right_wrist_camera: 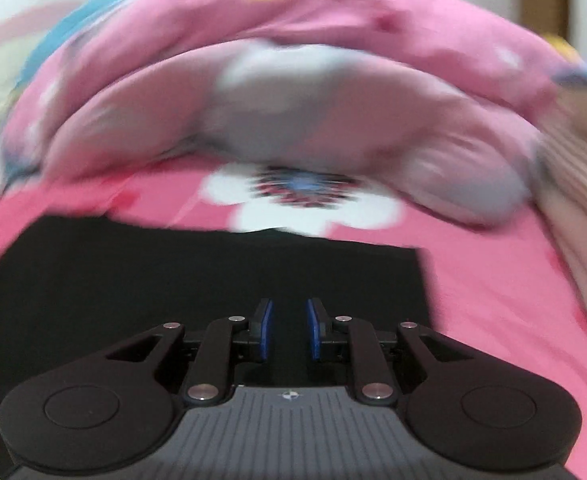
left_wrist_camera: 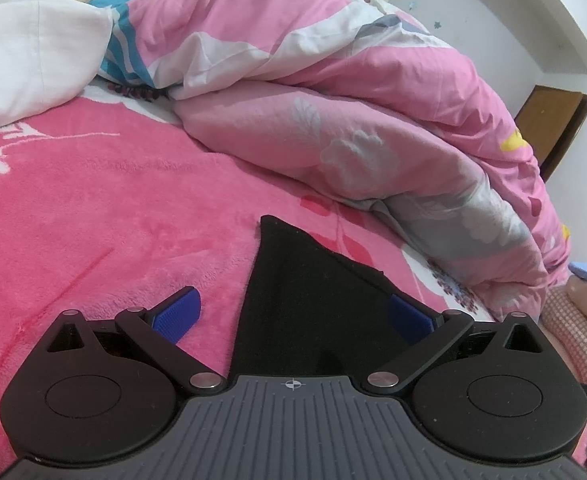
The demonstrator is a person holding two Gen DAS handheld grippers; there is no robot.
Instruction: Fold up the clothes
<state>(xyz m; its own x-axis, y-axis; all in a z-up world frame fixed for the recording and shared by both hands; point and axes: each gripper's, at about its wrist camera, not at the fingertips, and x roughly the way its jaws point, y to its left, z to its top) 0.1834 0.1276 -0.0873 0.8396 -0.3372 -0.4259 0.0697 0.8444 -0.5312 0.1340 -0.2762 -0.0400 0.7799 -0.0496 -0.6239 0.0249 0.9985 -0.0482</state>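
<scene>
A black garment (left_wrist_camera: pixel 309 304) lies flat on the pink fleece bedspread (left_wrist_camera: pixel 93 220). In the left wrist view a pointed corner of it reaches forward between my fingers. My left gripper (left_wrist_camera: pixel 293 308) is wide open above it, its blue pads (left_wrist_camera: pixel 177 314) spread apart and empty. In the right wrist view, which is motion-blurred, the garment (right_wrist_camera: pixel 173 276) spreads as a wide black rectangle. My right gripper (right_wrist_camera: pixel 289 328) hovers over its near part with the blue pads (right_wrist_camera: pixel 267 328) a narrow gap apart, nothing between them.
A bunched pink floral quilt (left_wrist_camera: pixel 353 112) lies along the far side of the bed, also in the right wrist view (right_wrist_camera: pixel 293 92). A white pillow (left_wrist_camera: pixel 29 56) sits at far left. A wall and wooden door (left_wrist_camera: pixel 553 128) stand to the right.
</scene>
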